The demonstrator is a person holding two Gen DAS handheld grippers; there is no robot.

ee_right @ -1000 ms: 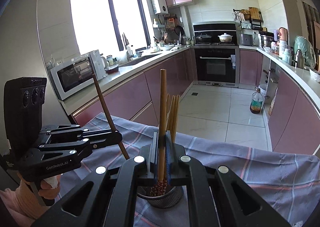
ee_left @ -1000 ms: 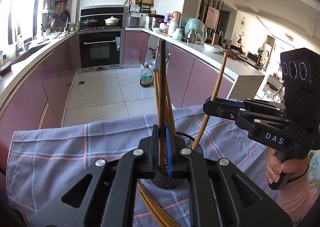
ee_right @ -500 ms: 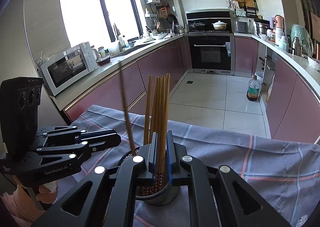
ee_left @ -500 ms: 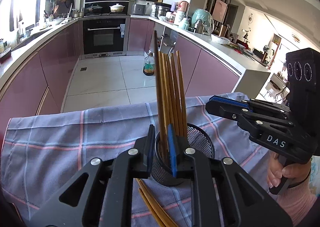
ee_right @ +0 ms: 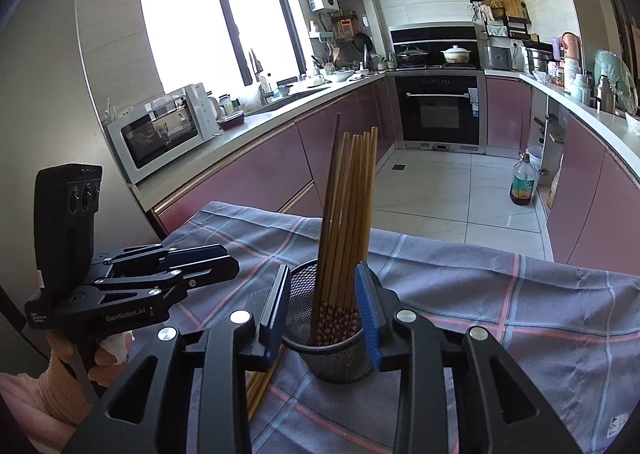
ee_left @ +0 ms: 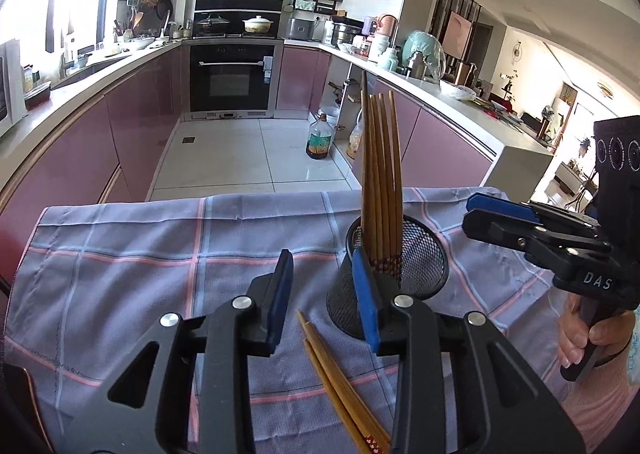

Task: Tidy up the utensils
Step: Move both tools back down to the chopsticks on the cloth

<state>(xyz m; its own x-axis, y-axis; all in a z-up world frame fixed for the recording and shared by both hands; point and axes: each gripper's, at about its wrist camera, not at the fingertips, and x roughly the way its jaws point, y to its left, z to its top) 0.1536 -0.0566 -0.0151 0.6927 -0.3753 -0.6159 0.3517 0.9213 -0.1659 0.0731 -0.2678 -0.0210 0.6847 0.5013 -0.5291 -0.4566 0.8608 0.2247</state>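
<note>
Left gripper (ee_left: 324,294): jaws apart, having just been opening, with nothing pressed between them. Between the blue pads only the checked cloth (ee_left: 160,254) of the counter and the tips of two loose chopsticks (ee_left: 340,386), lying flat and running toward 5 o'clock under the right-hand finger. Mesh cup (ee_left: 420,254) at about 1 o'clock of these jaws, partly behind the right-hand pad, whether touching it cannot be told; inside it a bundle of standing chopsticks (ee_left: 378,182), leaning slightly and fanned at the top. Right gripper (ee_right: 324,306): jaws also apart, also just opened, straddling the rim of the same mesh cup (ee_right: 332,358). Standing chopsticks (ee_right: 348,214) right between the two pads at 12 o'clock, patterned ends down in the cup, close to the right-hand pad but not clamped by either. In the right wrist view, the loose chopsticks (ee_right: 260,386) on the cloth at 7 o'clock of the cup, half hidden under the left-hand finger. A hand (ee_left: 580,338) on the handle of the right gripper at 3 o'clock in the left wrist view; another hand (ee_right: 108,358) on the left gripper's handle at 8 o'clock in the right wrist view.
</note>
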